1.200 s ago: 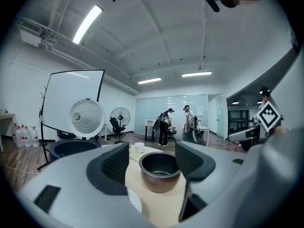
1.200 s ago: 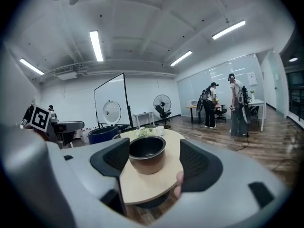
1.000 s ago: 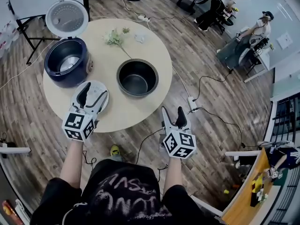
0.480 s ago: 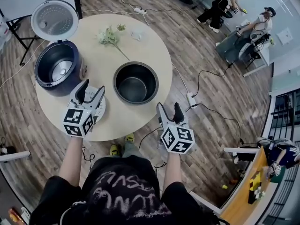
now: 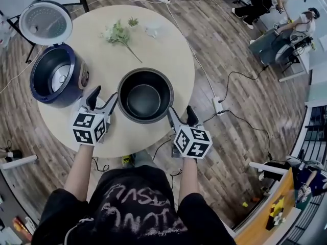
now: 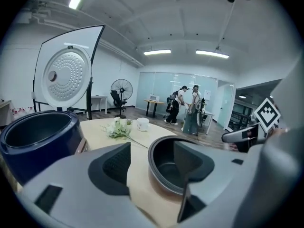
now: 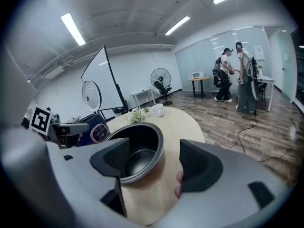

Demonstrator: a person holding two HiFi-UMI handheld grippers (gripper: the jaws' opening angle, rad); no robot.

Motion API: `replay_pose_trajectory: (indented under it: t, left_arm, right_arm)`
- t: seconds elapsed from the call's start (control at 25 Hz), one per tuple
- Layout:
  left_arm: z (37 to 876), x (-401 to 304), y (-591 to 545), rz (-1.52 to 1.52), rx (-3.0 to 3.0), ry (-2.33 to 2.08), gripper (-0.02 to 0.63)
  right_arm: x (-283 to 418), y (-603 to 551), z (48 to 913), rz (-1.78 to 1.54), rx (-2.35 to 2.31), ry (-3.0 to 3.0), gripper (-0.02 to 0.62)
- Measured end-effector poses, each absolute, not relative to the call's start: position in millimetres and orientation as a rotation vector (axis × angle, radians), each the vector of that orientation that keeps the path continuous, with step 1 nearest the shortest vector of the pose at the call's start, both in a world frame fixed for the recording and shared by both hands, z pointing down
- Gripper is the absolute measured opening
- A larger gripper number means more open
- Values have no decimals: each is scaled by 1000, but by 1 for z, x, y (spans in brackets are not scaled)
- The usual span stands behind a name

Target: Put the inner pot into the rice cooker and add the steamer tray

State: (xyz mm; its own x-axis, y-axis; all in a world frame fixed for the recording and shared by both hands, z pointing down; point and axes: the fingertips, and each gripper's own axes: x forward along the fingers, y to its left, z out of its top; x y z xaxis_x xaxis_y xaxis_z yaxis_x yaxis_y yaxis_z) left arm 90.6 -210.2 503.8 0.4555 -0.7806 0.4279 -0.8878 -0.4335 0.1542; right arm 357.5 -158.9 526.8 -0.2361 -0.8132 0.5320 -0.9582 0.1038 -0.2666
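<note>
1. Left gripper (image 5: 102,97) and right gripper (image 5: 179,114) have moved up-frame to flank the inner pot (image 5: 145,95), which sits mid-frame on the bench (image 5: 153,34).
2. Rice cooker (image 5: 51,78) stands open at the left, nearer the left gripper.
3. Pot rim lies just inward of each gripper. The left fingers have narrowed slightly, and both pairs are released, gripping nothing.

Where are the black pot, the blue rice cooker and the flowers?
inner pot (image 5: 144,100): head view, on its dark floor inside.
rice cooker (image 5: 47,97): head view, on its blue outer wall.
flower sprig (image 5: 118,34): head view, on the leafy head.
</note>
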Motion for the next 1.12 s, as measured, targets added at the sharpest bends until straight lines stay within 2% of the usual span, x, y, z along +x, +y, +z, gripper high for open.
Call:
replay_pose_trajectory:
  t: [0.68,1.12]
  left_arm:
    - [582,111,-235,625,2121,-1438,270]
    - [597,122,-231,659,2097,-1387,123]
  right_arm:
    - [343,-205,607,1005,1534,-2025,313]
    - [335,-210,618,1095,1486,-2046,205]
